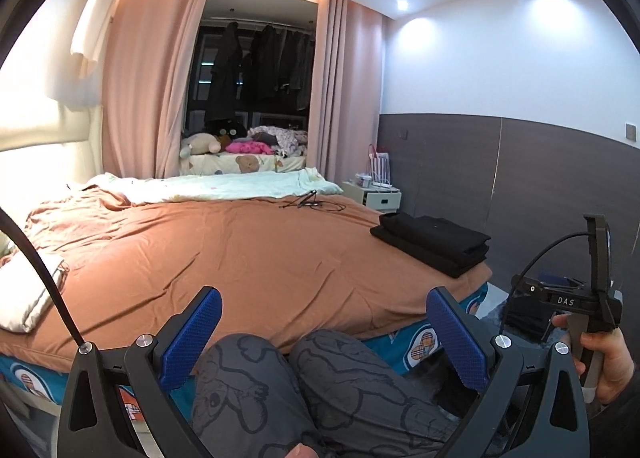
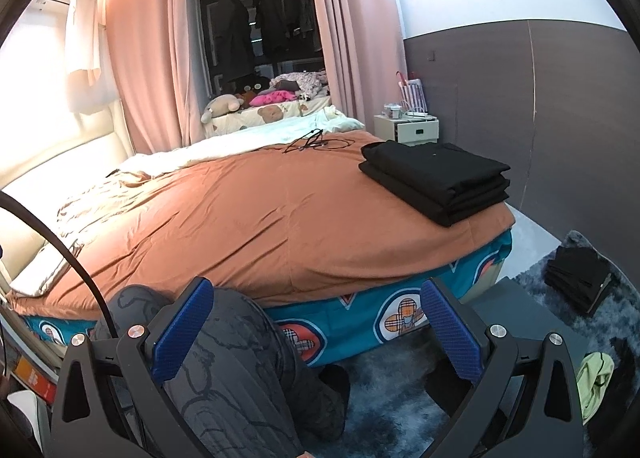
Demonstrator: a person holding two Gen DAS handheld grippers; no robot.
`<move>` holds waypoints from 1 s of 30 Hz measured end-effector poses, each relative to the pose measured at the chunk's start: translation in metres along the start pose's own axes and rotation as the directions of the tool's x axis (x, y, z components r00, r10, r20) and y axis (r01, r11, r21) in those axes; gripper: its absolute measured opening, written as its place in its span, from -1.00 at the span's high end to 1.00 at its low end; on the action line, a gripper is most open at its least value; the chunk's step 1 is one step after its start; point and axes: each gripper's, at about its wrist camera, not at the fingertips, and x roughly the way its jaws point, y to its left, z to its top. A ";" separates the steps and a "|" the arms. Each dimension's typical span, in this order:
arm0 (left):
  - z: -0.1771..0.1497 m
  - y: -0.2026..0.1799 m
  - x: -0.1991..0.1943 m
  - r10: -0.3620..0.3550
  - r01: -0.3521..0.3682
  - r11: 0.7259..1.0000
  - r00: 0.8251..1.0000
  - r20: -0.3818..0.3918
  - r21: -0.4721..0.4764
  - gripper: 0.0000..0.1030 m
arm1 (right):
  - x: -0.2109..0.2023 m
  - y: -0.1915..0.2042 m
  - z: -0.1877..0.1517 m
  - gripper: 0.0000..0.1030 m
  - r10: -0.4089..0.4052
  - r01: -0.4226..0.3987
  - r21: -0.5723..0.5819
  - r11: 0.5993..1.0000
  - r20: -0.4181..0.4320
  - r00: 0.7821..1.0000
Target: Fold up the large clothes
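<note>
The left gripper (image 1: 324, 334) is held spread wide and empty above the person's patterned grey trousers (image 1: 320, 390), short of the bed. The right gripper (image 2: 316, 326) is likewise spread, nothing pinched. A stack of folded black clothes (image 2: 440, 182) is seen on the orange bedspread (image 2: 248, 226) near its right corner; further dark clothes (image 2: 576, 278) lie on the rug (image 2: 400, 410).

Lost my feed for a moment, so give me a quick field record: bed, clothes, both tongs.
bed: orange cover, mostly bare in the middle
folded stack: black clothes at the bed's right corner
floor: second dark pile on the rug, right of the bed
cable: black, loose at the far side
left tongs: open, holding nothing, above the person's knees
right tongs: open, holding nothing, short of the bed edge
</note>
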 end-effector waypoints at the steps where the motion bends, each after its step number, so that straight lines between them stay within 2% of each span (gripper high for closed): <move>1: 0.000 -0.001 0.000 0.006 -0.006 1.000 1.000 0.000 0.006 -0.99 | 0.000 0.000 0.000 -1.00 0.001 -0.001 0.005 1.000 0.000 1.000; 9: -0.001 -0.005 0.000 0.016 -0.016 1.000 1.000 -0.005 0.005 -0.99 | 0.003 0.005 -0.006 -1.00 0.025 -0.025 -0.004 1.000 -0.013 1.000; 30: -0.006 -0.003 0.009 0.027 -0.027 0.999 0.999 -0.021 -0.021 -0.99 | 0.005 0.000 -0.007 -1.00 0.023 -0.023 0.008 1.000 -0.011 1.000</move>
